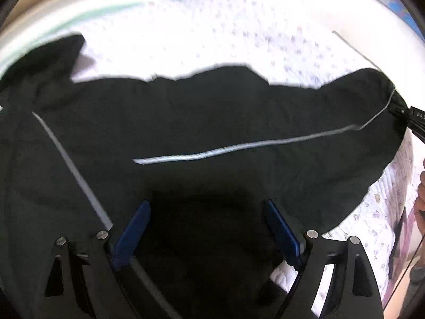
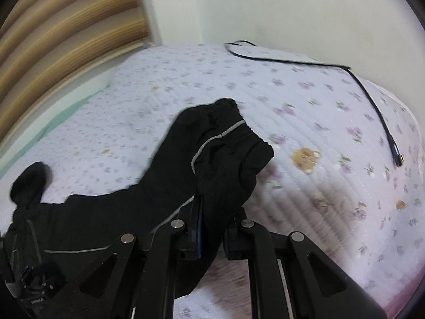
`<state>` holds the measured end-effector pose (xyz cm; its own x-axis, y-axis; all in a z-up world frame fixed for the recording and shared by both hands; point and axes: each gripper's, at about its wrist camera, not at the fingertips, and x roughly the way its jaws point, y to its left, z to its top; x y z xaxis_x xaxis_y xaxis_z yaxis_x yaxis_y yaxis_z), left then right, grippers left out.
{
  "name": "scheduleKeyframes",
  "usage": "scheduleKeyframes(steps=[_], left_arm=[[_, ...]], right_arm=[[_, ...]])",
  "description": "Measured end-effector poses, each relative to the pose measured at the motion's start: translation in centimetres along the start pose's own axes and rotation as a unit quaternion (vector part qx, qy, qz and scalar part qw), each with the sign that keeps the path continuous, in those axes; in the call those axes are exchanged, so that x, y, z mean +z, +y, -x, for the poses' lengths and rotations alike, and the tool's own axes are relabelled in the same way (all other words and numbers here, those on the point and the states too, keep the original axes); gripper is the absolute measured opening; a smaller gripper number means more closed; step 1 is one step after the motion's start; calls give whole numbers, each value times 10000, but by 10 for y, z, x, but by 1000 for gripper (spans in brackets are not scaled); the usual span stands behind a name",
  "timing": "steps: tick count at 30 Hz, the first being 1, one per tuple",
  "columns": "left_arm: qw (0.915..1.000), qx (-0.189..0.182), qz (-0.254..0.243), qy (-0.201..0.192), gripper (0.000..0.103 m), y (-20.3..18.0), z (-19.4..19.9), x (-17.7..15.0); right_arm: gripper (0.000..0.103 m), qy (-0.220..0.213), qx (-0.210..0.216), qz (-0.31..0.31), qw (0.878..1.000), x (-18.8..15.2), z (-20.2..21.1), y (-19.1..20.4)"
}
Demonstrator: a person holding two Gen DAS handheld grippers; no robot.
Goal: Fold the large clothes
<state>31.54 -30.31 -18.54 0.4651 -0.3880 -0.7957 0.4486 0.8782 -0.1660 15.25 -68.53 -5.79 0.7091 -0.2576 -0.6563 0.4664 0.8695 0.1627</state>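
A large black garment (image 1: 212,111) with thin grey piping lies spread over the floral quilt (image 1: 212,26). My left gripper (image 1: 209,212) hovers over its near part, blue pads wide apart and open, with only dark cloth beneath. In the right wrist view, my right gripper (image 2: 212,212) is shut on a bunched, elastic-edged end of the garment (image 2: 228,146) and holds it lifted off the bed. The rest trails down to the left. That same gripper (image 1: 398,111) shows at the right edge of the left wrist view, pinching the garment's far corner.
A black cable (image 2: 372,98) lies across the far right of the quilted bed (image 2: 318,133). A wooden slatted headboard (image 2: 66,26) and white wall (image 2: 292,8) stand behind. A person's hand (image 1: 421,202) shows at the right edge. Wood floor (image 2: 231,279) lies below the bed's edge.
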Motion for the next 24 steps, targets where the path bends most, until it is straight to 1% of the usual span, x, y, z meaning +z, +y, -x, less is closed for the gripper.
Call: scheduleKeyframes(steps=[3,6,7,11,13,15,18,20,22,24], left_arm=[[9993,105,-17,-359,88,10,39,-5],[9975,252,41,-659,88,30,80,-12],[9969,321,85,-720,88,38,93,-15],[9919,841,382,-869,88,87,137,-35],[9871,1161,567,-943,88,112,161,-50],[9812,1516,687,-972,88,133,177,-64],[9717,1972,810,-1017,88,167,207,-90],[9679,2093,911,-1049,88,187,221,-103],[9672,2045,1067,-1066,88,208,232,-117],[9658,2054,1195,-1038,88,223,233,-128]], right_arm=[[13,-54,210,258,9994,-1,20,28],[13,-61,638,479,9968,-1,41,72],[13,-82,704,596,9957,-2,48,89],[13,-178,996,1208,9875,-12,75,170],[13,-179,1216,1489,9812,-20,88,212],[13,-176,1451,1757,9735,-31,101,256],[13,-116,1798,2174,9593,-52,122,327],[13,-26,1944,2412,9508,-68,128,368],[13,50,2036,2609,9436,-87,128,406],[13,211,2197,2714,9368,-107,125,440]])
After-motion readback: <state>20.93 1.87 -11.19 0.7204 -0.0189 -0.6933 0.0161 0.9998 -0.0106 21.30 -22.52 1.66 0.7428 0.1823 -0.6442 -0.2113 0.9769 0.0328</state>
